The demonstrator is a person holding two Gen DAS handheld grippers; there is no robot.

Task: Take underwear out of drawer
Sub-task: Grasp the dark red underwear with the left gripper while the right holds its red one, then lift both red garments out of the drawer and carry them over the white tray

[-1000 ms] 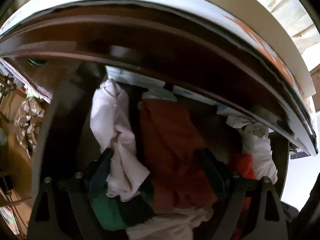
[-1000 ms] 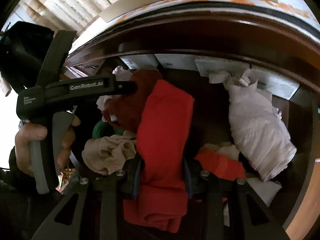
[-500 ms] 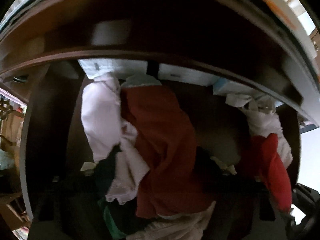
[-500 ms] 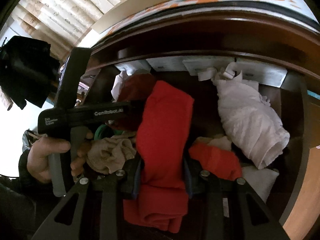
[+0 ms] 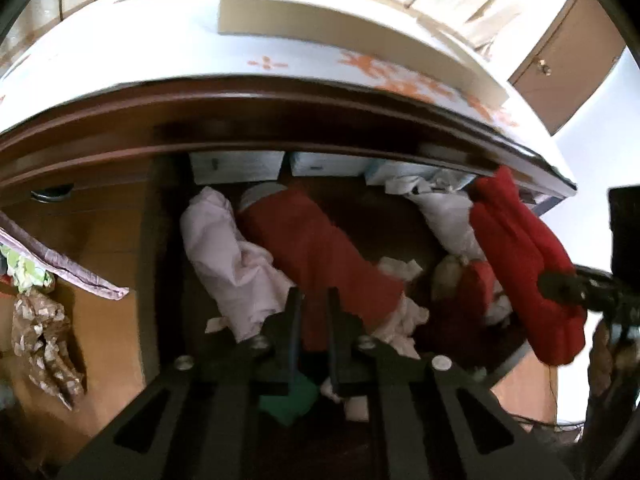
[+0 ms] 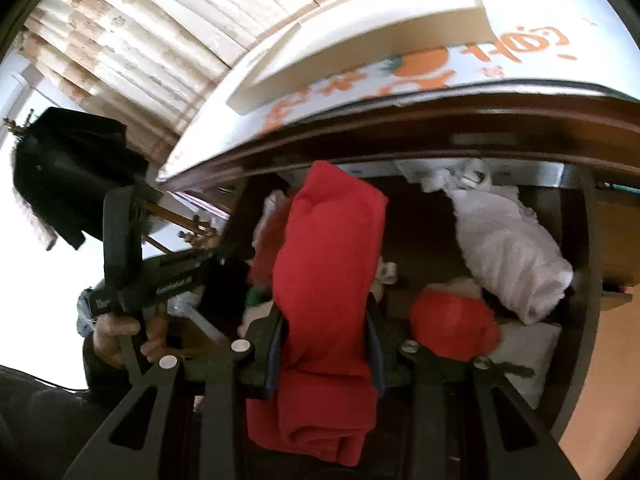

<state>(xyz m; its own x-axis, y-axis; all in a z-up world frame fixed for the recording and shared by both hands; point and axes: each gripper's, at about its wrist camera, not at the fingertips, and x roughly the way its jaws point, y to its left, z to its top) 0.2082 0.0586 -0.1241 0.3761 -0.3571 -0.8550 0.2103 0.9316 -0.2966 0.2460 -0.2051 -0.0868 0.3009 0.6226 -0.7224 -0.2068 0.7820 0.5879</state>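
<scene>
The open dark wooden drawer [image 5: 160, 240] is full of rolled underwear. My left gripper [image 5: 312, 296] stands over the near end of a dark red garment [image 5: 316, 248], its jaws drawn close with a thin fold of that red cloth showing between them. In the right wrist view a hand [image 6: 120, 332] holds that left gripper's body [image 6: 160, 276] at the left; its fingertips are hidden behind cloth. My right gripper [image 6: 325, 308] is shut on a folded bright red pair [image 6: 328, 248], lifted above the drawer's contents. The same pair [image 5: 528, 272] hangs at the right in the left wrist view.
A pale pink roll [image 5: 224, 256], a white roll [image 6: 508, 252], a small red bundle [image 6: 452, 324] and green cloth [image 5: 288, 400] lie in the drawer. White boxes [image 5: 236, 166] line its back. Above juts the top with an orange-printed cover [image 5: 280, 64] and a cream box [image 5: 320, 20].
The left gripper's jaws went from wide apart to close together on the dark red garment, and it pulled back and up. The right gripper rose with the bright red pair.
</scene>
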